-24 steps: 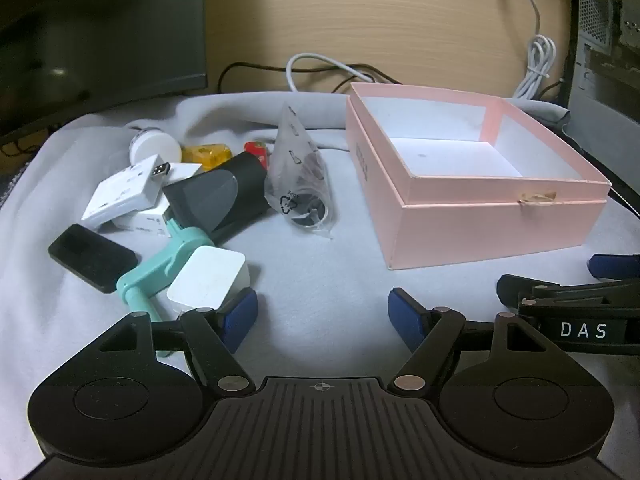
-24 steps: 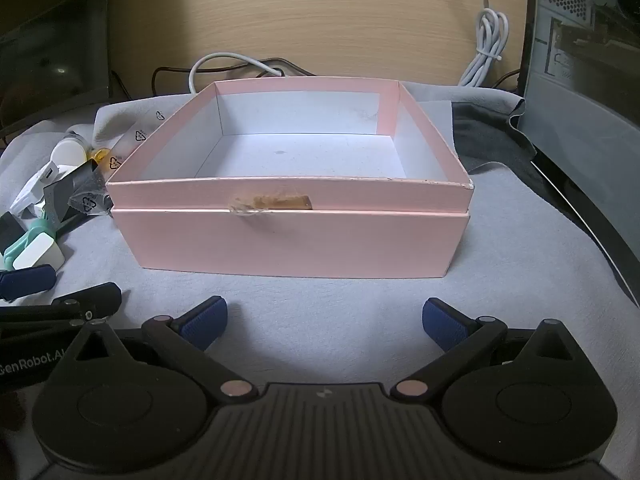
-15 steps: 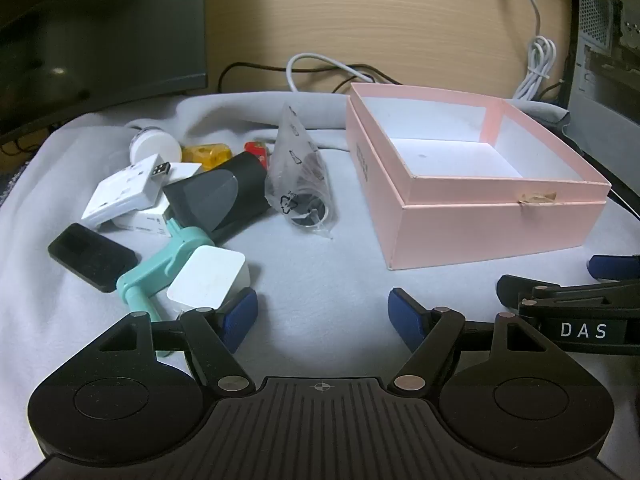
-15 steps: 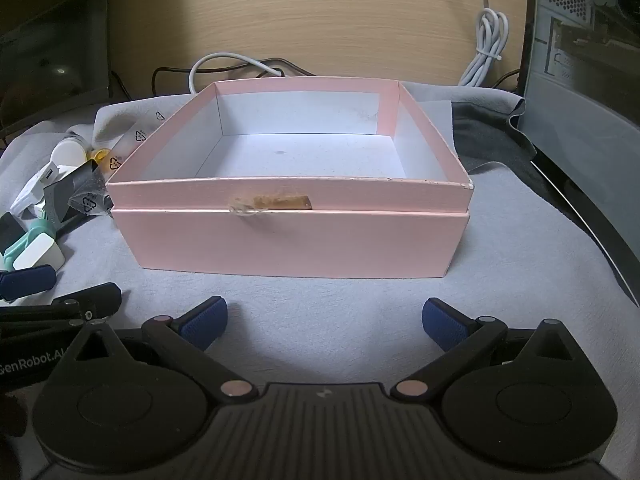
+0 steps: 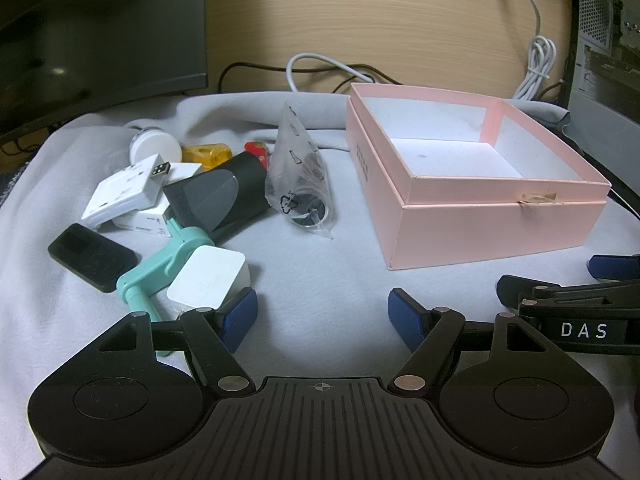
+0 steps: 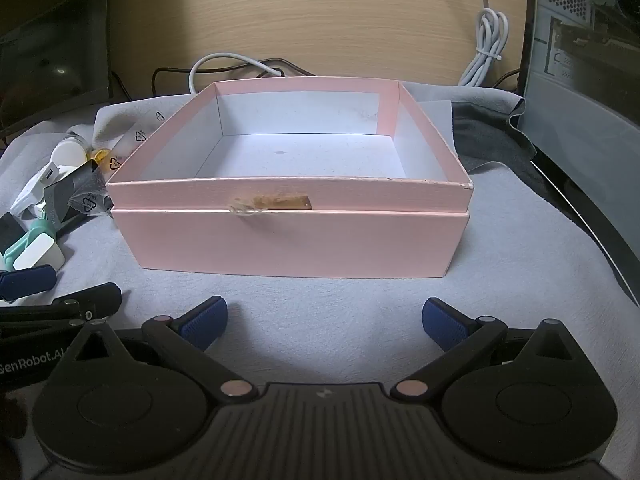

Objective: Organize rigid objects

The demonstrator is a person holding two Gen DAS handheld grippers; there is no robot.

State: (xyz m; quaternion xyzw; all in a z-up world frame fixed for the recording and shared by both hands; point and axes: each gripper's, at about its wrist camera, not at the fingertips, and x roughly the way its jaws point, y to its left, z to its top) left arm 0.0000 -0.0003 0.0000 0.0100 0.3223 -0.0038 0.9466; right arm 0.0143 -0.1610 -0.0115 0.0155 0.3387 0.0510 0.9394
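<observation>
- One grey cloth (image 5: pixel 312 264) covers the tabletop; a bare stretch lies between pile and box, and in front of the box.
- One pink box (image 6: pixel 288 236), open-topped, nothing inside, sits at right.
- One pile at left: black cylinder (image 5: pixel 220 196), clear bag (image 5: pixel 300 184), black slab (image 5: pixel 90 256), teal clip (image 5: pixel 160 268), white cube (image 5: pixel 206 278), two white adapters, white jar, amber and red bits.
- Left claw (image 5: pixel 322 314) released, holding nothing, left pad touching or just beside the cube.
- Right claw (image 6: pixel 324 322) released, before the box.
</observation>
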